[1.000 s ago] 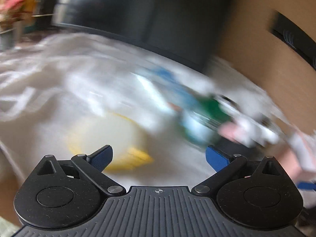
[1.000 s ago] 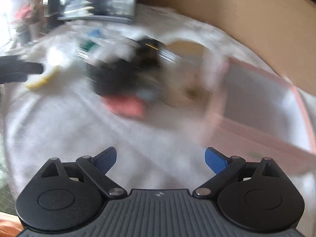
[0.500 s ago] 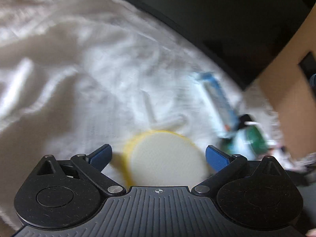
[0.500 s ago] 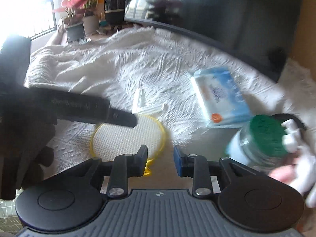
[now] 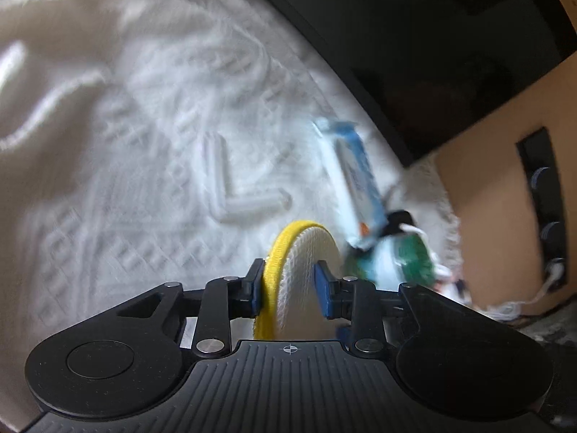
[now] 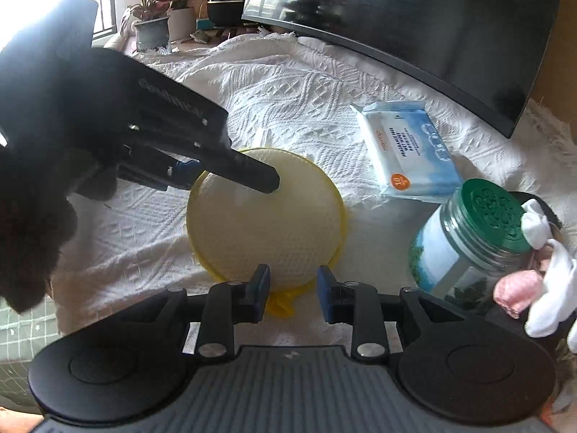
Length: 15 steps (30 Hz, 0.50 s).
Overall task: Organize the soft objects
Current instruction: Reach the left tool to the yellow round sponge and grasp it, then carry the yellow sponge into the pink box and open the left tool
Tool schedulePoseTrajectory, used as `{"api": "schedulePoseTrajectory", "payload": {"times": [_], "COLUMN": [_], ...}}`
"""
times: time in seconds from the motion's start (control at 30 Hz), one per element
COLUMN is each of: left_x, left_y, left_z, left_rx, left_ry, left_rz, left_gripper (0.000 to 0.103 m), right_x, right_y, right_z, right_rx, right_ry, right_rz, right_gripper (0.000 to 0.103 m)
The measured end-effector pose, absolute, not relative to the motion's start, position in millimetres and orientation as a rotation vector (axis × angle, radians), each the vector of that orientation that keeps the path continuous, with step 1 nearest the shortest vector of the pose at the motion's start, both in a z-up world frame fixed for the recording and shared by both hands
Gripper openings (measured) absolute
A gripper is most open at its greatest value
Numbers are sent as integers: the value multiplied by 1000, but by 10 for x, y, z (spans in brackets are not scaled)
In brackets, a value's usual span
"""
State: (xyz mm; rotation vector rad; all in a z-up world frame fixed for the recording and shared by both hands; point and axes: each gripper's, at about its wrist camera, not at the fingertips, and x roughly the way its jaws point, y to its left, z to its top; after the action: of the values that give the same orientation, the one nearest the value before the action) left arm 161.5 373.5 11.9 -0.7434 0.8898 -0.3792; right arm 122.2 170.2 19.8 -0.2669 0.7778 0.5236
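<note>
Gripping the sponge [image 5: 306, 270] is the step in hand: the left hand-held gripper [image 5: 290, 283] is clamped on the round yellow-rimmed pad, one finger on each face, tilting it up on edge off the white cloth [image 5: 126, 180] that covers the desk. Next, I judge, comes lifting it clear and carrying it to wherever the soft things are gathered; no bin shows in either view.

From the right wrist view, the right hand-held gripper [image 6: 293, 290] hovers at the sponge's near rim, fingers parted a little and holding nothing. At 3 o'clock from the sponge stands a green-lidded jar [image 6: 468, 238]. Farther, at 1 o'clock, lies a wipes pack [image 6: 407, 151]. Beyond, a dark monitor [image 6: 432, 18] stands along the far side.
</note>
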Motion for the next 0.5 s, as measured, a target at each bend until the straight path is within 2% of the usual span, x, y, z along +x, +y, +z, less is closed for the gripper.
{"api": "schedulePoseTrajectory", "payload": {"times": [0.13, 0.23, 0.27, 0.3, 0.37, 0.43, 0.5], "left_x": [1566, 1458, 1441, 1432, 1384, 1326, 1233], "left_y": [3613, 3550, 3534, 3519, 3497, 3560, 3733], "left_z": [61, 82, 86, 78, 67, 100, 199], "left_rx": [-785, -761, -747, -748, -755, -763, -811], "left_ry": [938, 876, 869, 872, 874, 859, 797], "left_rz": [-500, -485, -464, -458, -443, -403, -383], "left_gripper": [28, 31, 30, 24, 24, 19, 18], "right_x": [1185, 1175, 1183, 1189, 1201, 1206, 1193], "right_y": [1687, 1692, 1690, 1689, 1694, 1707, 1703], "right_z": [239, 237, 234, 237, 259, 296, 369], "right_rx": [-274, -289, -289, -288, -291, -297, -289], "right_ry": [755, 750, 749, 750, 741, 727, 702], "right_rz": [558, 566, 568, 569, 571, 580, 582], "right_gripper": [29, 29, 29, 29, 29, 29, 31]}}
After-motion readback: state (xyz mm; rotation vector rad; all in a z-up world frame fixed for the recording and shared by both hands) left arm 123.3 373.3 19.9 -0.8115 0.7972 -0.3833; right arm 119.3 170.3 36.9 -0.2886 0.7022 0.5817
